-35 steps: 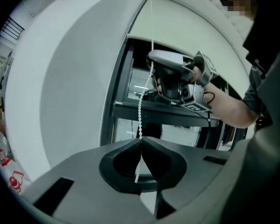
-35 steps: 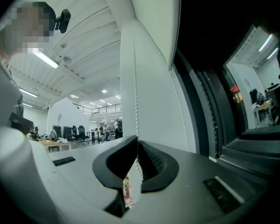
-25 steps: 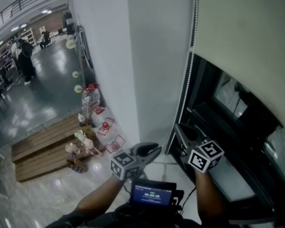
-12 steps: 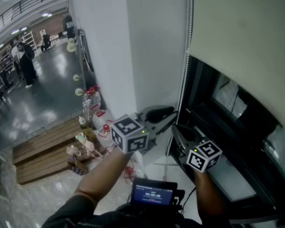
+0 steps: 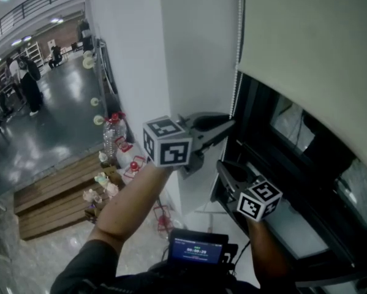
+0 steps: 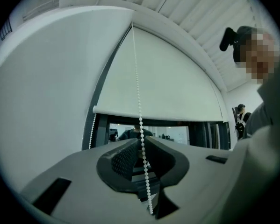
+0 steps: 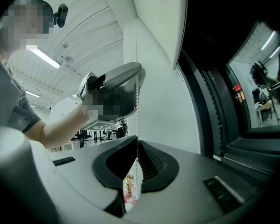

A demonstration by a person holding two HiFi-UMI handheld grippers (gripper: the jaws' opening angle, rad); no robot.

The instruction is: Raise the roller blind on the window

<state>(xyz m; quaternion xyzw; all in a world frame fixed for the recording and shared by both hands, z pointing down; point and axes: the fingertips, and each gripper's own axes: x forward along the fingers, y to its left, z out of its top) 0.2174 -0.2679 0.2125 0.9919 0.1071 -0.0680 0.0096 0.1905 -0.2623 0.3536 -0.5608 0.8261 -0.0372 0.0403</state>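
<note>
A cream roller blind point(image 5: 312, 48) covers the top of the dark window point(image 5: 293, 146); its white bead chain point(image 5: 238, 60) hangs down the left side of the frame. My left gripper point(image 5: 231, 125) is held up at the chain, above the right one. In the left gripper view the chain point(image 6: 136, 78) runs between the jaws point(image 6: 140, 143), which have just been closing and stand narrowly apart around it. My right gripper point(image 5: 222, 167) sits lower, shut on the same chain point(image 7: 138, 106), which passes through its tips point(image 7: 137, 146).
A white pillar point(image 5: 189, 54) stands just left of the chain. Below left, bottles and red items point(image 5: 113, 136) sit by a wooden platform point(image 5: 54, 207). A small screen device point(image 5: 196, 248) hangs at my chest. People stand far off in the hall point(image 5: 29, 84).
My left gripper has risen from beside the right one to well above it, up against the chain. The right gripper has stayed in place.
</note>
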